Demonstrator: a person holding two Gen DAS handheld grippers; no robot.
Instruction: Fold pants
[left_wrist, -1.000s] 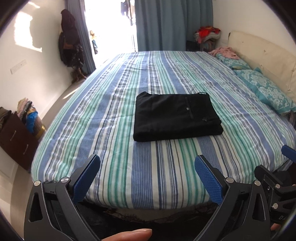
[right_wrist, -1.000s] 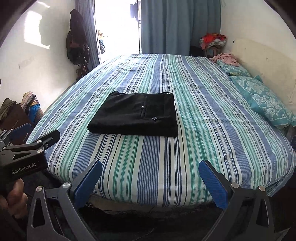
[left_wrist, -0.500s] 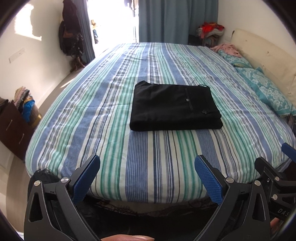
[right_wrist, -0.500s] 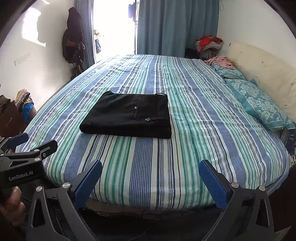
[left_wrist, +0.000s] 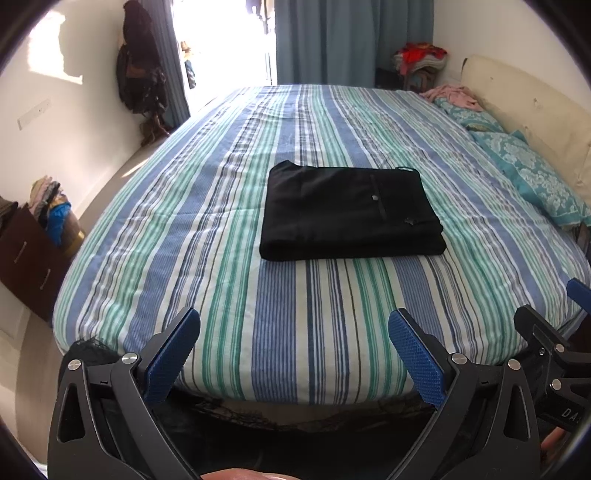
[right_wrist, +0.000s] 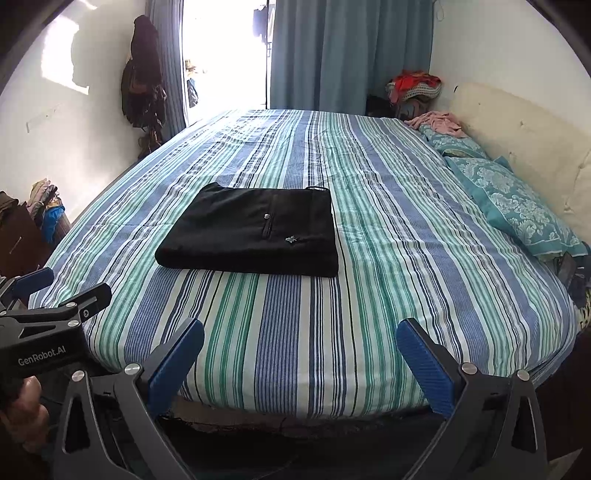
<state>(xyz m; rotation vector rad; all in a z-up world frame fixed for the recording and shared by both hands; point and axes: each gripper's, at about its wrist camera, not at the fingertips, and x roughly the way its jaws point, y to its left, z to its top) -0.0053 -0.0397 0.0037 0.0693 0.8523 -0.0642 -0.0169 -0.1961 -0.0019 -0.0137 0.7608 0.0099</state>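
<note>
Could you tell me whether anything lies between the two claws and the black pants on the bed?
Nothing visible does. The folded black pants lie flat on the striped bedspread, and only bare bedspread separates them from the open left claw and the open right claw. The pillows sit off to the right side.

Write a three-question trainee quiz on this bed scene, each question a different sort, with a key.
1. True or false: the black pants lie folded flat on the striped bedspread.
2. The left gripper and right gripper are: A) both open and empty; B) both shut on cloth; C) one open, one shut.
3. Fill in: the teal patterned pillow lies beside the cream ____.

Key: 1 true; 2 A; 3 headboard.
</note>
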